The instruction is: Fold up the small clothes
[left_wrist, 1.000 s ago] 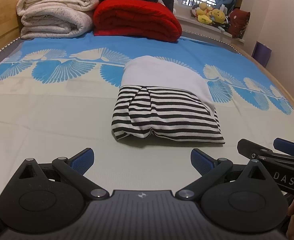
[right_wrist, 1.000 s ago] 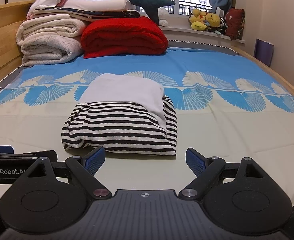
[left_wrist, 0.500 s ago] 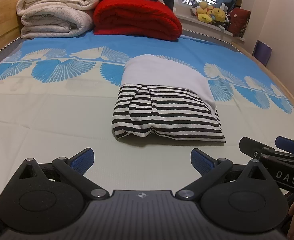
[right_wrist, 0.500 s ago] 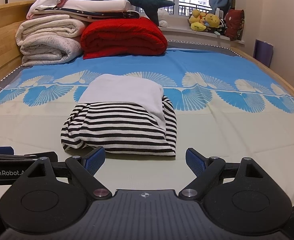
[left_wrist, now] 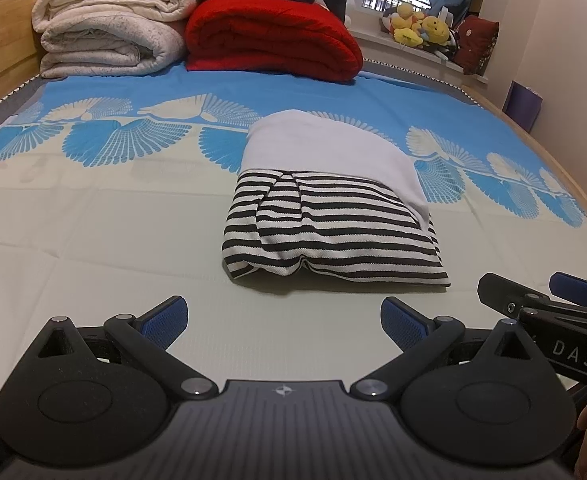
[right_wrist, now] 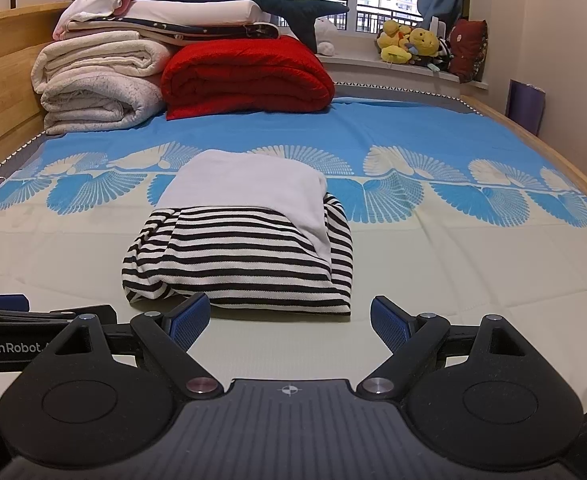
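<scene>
Both tools hover low over the bed, near its front edge: the left hand-held gripper (left_wrist: 283, 320) and the right hand-held gripper (right_wrist: 289, 318) each have their blue pads spread wide apart, holding nothing. Each shows at the edge of the other's view, so they sit side by side.

Just beyond the fingertips lies the garment (left_wrist: 329, 220), a striped top with a white panel, already folded into a compact rectangle on the pale part of the bedsheet (left_wrist: 93, 240). Its near edge bulges a little at the left corner, and the white layer drapes over the right side.

The fold looks close to finished, so the step in hand is probably a last tidy or a lift away. To do it well, I would bring both tools in level, take the two near corners through all the layers at once, and close firmly before lifting, so the stack does not slide open.

Farther back sit rolled blankets (right_wrist: 93, 88), a red quilt (right_wrist: 245, 76) and plush toys (right_wrist: 409, 44) on the windowsill.
</scene>
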Motion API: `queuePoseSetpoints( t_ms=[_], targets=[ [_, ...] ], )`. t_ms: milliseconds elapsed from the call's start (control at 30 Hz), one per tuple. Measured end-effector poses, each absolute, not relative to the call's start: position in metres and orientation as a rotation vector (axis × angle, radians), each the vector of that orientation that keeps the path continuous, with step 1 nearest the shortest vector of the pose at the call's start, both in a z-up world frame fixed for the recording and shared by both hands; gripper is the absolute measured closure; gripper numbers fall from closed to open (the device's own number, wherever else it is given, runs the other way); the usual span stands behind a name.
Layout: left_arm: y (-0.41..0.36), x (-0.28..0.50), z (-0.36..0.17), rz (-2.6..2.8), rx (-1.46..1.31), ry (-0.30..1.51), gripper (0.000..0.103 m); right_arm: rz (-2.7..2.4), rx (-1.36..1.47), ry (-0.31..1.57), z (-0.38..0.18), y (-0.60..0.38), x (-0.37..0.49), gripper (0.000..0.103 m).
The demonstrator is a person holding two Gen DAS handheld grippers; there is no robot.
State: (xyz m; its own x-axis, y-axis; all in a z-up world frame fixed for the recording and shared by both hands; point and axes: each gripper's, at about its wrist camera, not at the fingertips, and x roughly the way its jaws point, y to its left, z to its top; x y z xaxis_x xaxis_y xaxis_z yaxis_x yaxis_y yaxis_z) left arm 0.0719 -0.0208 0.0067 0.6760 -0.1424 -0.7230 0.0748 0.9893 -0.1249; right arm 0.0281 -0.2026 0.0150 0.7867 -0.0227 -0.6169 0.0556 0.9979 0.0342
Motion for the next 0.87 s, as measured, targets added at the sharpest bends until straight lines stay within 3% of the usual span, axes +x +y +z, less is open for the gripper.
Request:
queuePoseSetpoints(
  t_ms=[867],
  targets=[
    [-0.0223, 0.0712, 0.0082, -0.127, -0.093, 0.82, 0.0, -0.043, 0.051, 0.663, 0.0146, -0.2025, 0.0281, 0.015]
  ],
)
